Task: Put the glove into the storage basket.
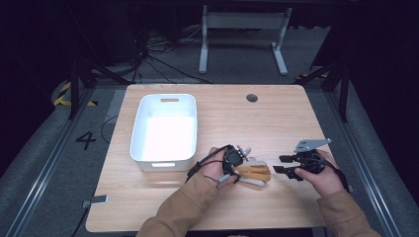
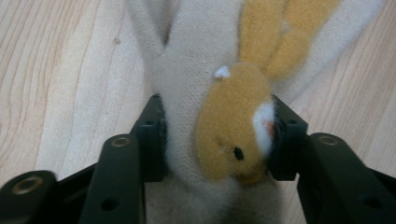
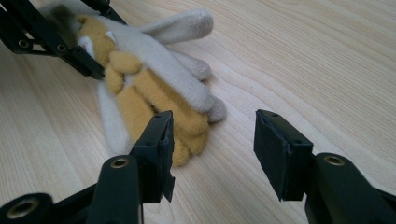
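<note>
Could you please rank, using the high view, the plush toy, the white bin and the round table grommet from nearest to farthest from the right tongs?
1. Plush toy: just left of the right tongs, held at its far end by the left tongs.
2. Round grommet: beyond, near the table's far edge.
3. White bin: far left.

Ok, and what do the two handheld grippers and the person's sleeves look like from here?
Both grippers are black. The left gripper has thin black cables looping back past the hand. The right gripper carries a grey three-cornered plate on top. Seen from their own cameras, the jaws are flat-faced black blocks on arms with brass-coloured rivets. Both sleeves are tan-brown.
</note>
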A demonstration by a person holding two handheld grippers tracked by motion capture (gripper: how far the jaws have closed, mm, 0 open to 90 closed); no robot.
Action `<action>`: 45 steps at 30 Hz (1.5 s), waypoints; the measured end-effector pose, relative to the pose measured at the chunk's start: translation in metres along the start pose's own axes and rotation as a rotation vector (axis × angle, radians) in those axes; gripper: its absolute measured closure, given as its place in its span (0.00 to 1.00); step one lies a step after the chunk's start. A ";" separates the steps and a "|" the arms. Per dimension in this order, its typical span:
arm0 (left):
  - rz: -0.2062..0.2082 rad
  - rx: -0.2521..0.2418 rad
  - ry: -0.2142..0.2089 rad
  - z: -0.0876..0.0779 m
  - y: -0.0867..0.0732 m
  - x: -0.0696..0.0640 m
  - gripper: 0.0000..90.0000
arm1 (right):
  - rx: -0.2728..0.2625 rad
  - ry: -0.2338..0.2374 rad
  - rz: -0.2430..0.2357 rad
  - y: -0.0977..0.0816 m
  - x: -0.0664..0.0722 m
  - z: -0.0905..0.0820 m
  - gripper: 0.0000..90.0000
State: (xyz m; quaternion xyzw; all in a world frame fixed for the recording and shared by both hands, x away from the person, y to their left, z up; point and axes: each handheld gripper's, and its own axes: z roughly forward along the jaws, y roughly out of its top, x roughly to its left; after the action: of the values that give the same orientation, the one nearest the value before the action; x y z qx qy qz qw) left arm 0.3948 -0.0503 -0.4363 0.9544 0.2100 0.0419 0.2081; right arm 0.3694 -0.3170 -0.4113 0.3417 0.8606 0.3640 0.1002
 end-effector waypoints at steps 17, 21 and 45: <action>-0.021 -0.014 -0.005 -0.016 0.003 0.000 0.76 | -0.006 -0.008 0.009 0.000 -0.002 0.000 0.55; -0.015 -0.023 -0.016 -0.023 0.004 -0.004 0.77 | -0.009 -0.007 0.012 -0.001 -0.003 -0.001 0.56; -0.032 -0.108 0.030 -0.086 0.001 0.004 0.77 | -0.011 0.002 0.026 0.003 -0.008 0.004 0.56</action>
State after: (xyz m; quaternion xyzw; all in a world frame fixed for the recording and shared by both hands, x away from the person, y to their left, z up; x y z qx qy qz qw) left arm 0.3842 -0.0172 -0.3575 0.9376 0.2256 0.0640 0.2566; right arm 0.3785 -0.3189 -0.4127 0.3518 0.8542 0.3704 0.0966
